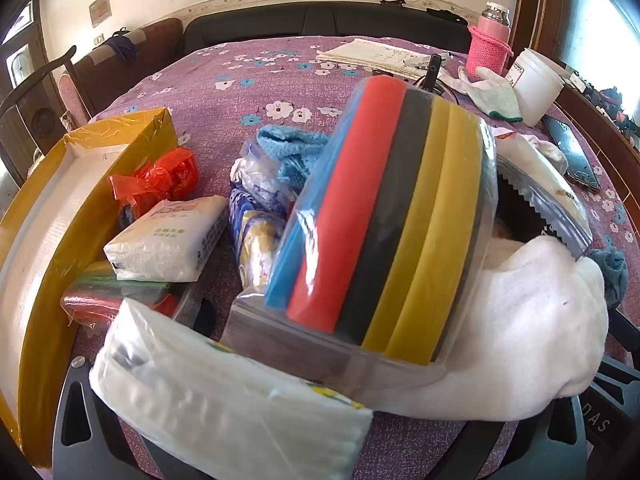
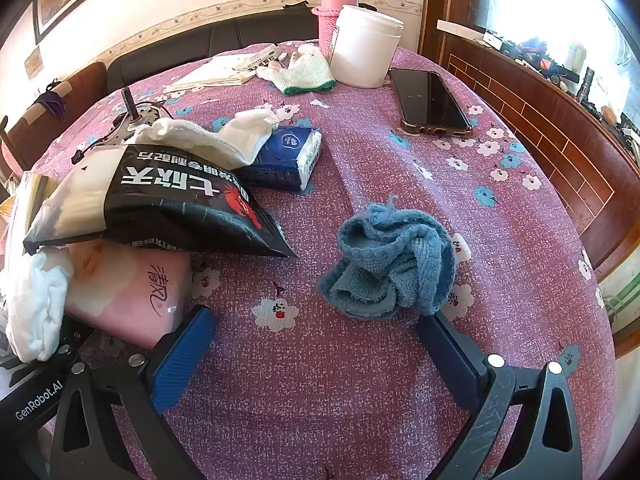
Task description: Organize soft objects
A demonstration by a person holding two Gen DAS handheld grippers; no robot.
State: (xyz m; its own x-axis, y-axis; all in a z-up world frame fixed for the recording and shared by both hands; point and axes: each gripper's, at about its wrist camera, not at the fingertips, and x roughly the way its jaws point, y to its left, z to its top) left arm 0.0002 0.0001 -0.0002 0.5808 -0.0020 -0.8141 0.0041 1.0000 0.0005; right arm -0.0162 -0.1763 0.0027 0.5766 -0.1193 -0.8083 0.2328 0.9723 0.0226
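Observation:
In the left wrist view a clear pack of coloured sponges (image 1: 384, 216) fills the middle, lifted and tilted, with a white tissue pack (image 1: 224, 404) and a white cloth (image 1: 536, 320) in front of the lens. The left fingers are hidden behind them. A yellow box (image 1: 48, 216) stands at the left. In the right wrist view my right gripper (image 2: 316, 356) is open, low over the table. A crumpled blue cloth (image 2: 392, 268) lies just ahead, near the right finger (image 2: 452, 360). A black bag (image 2: 160, 200), a pink tissue pack (image 2: 132, 296) and a blue tissue pack (image 2: 288, 156) lie to the left.
An orange plastic bag (image 1: 160, 180), a white tissue pack (image 1: 168, 236) and a light blue cloth (image 1: 292, 148) lie beside the box. A phone (image 2: 432, 100), a white jar (image 2: 368, 48), a pink bottle (image 2: 336, 8), a glove (image 2: 304, 72) and papers (image 2: 220, 72) lie at the far side.

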